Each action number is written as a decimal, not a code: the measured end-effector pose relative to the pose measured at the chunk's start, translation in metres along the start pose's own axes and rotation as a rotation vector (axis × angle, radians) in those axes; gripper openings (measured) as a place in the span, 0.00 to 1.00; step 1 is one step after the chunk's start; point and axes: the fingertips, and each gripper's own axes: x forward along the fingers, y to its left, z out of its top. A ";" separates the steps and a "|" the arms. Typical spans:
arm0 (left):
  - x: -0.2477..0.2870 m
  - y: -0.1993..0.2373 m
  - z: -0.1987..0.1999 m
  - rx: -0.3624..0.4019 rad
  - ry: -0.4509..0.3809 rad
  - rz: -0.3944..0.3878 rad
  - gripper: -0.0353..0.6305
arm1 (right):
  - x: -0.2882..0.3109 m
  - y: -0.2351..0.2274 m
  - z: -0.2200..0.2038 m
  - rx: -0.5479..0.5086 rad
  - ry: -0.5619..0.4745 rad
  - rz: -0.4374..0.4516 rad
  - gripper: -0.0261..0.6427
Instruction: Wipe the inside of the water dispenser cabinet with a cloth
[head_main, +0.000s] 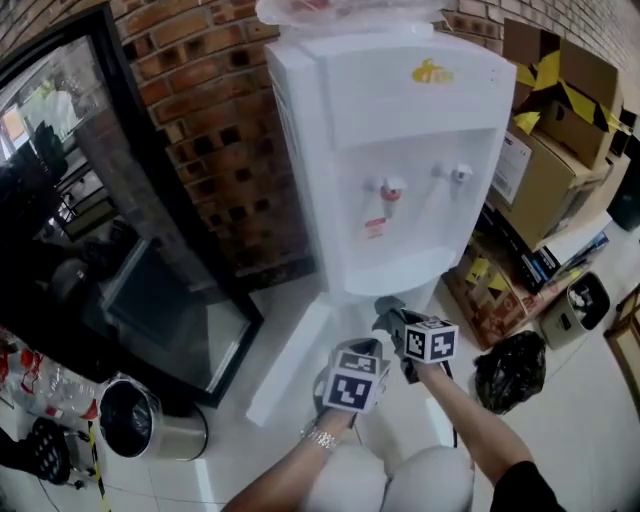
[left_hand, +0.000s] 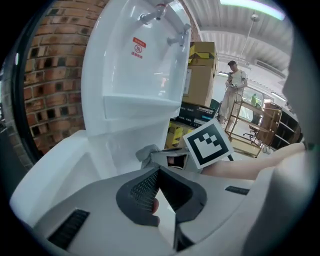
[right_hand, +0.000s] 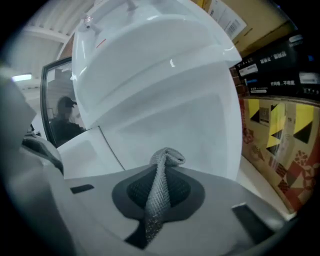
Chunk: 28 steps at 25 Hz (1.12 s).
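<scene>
Pinching grey cloth, right claw is facing the water dispenser; left claw is gaping empty; cardboard boxes are crowding beside it, brick wall behind.

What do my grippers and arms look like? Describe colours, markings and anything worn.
The left gripper and right gripper have pale grey bodies with dark, ribbed fingers. Each carries a cube of black-and-white square markers. A metal bracelet circles the left wrist; a black sleeve covers the right upper arm.

Brick wall behind, stacked cardboard boxes at right, black rubbish bag and steel bin on the floor.
</scene>
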 end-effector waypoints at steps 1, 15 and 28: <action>0.000 0.003 -0.001 -0.007 0.004 0.011 0.06 | 0.008 0.002 0.005 -0.013 -0.020 0.006 0.06; 0.001 0.020 -0.011 -0.042 0.008 0.065 0.06 | 0.061 0.020 0.033 -0.039 -0.138 0.028 0.06; -0.002 0.020 -0.010 -0.030 0.011 0.076 0.06 | 0.100 0.025 -0.082 -0.095 0.255 0.008 0.06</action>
